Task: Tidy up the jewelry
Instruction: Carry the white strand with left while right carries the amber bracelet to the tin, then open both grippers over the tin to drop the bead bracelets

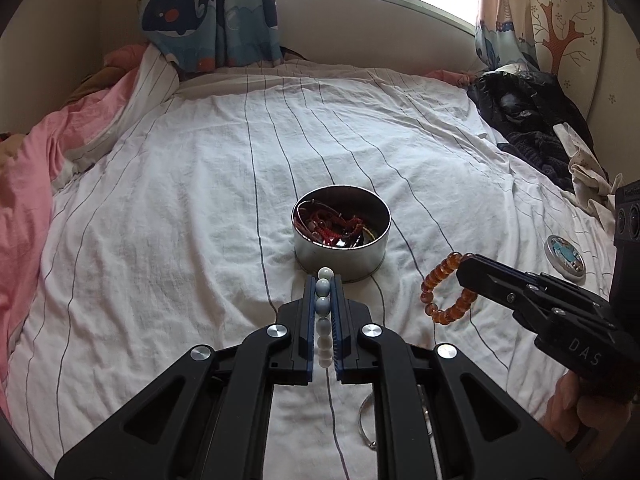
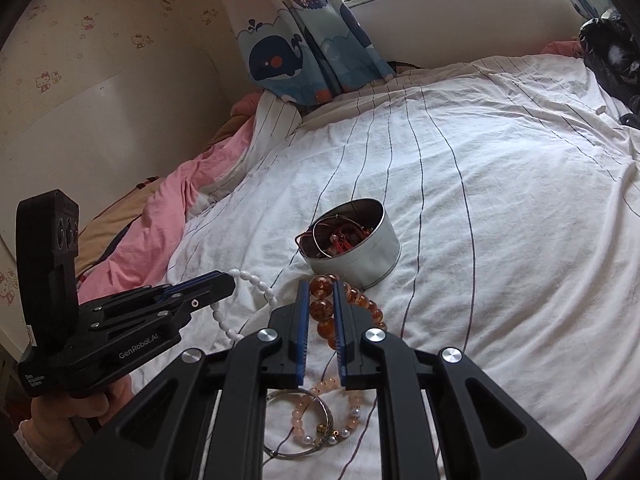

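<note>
A round metal tin point(image 1: 342, 258) holding red cords and bangles sits on the bed; it also shows in the right wrist view point(image 2: 360, 256). My left gripper point(image 1: 324, 280) is shut on a white bead bracelet point(image 1: 323, 292), held just in front of the tin; the bracelet point(image 2: 256, 286) hangs from it in the right wrist view. My right gripper point(image 2: 322, 284) is shut on an amber bead bracelet point(image 2: 322, 308), also near the tin; that bracelet point(image 1: 444, 288) hangs from it in the left wrist view. A pink bead bracelet point(image 2: 320, 408) and a silver bangle point(image 2: 298, 424) lie below the right gripper.
The white striped bed sheet point(image 1: 180, 200) covers the bed. A pink blanket point(image 1: 28, 168) lies at the left, dark clothes point(image 1: 528, 120) at the right. The tin's round lid point(image 1: 565, 257) lies at the right. A silver ring point(image 1: 366, 424) shows under the left gripper.
</note>
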{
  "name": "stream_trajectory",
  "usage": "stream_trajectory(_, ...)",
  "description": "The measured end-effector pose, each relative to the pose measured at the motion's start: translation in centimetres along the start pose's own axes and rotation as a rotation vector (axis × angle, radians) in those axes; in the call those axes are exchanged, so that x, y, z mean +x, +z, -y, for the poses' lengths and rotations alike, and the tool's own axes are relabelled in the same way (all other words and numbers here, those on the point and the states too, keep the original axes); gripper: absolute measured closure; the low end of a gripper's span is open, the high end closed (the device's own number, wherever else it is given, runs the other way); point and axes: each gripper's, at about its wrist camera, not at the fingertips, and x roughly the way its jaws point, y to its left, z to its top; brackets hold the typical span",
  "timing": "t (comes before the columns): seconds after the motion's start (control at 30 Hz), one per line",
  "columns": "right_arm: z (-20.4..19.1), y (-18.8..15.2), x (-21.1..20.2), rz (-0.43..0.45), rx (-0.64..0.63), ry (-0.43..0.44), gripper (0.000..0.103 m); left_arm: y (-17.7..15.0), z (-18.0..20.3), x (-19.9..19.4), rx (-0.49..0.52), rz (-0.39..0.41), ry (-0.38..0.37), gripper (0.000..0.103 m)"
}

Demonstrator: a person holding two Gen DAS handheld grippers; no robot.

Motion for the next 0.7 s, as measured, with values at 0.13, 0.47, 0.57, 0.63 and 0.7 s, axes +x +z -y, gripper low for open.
stream_trajectory(0.13, -0.4, 1.3, 0.8, 0.01, -0.009, 0.012, 0.091, 1.9, 0.3, 0.7, -0.008, 0.03, -0.011, 0.096)
stream_trajectory(0.47, -0.5, 4.8, 2.3, 0.049, -0.03, 0.023, 0.091, 6.3, 0.9, 3.0, -0.056, 0.101, -0.077, 0.096)
stream_trajectory(0.57, -0.3, 6.2, 2.6, 0.067, -0.034, 0.017, 0.091, 7.0, 0.4, 5.8, -0.093, 0.045, -0.099, 0.096)
stream_trajectory(0.63, -0.1, 7.0, 3.0, 0.069, -0.034, 0.02, 0.091, 6.7, -0.5, 9.0, -0.113, -0.06, -0.052, 0.096)
stream_trajectory(0.7, -0.2, 7.6, 3.7, 0.066, -0.033, 0.03, 0.091, 5.9, -1.5, 10.2, -0.124, -0.084, -0.018, 0.095)
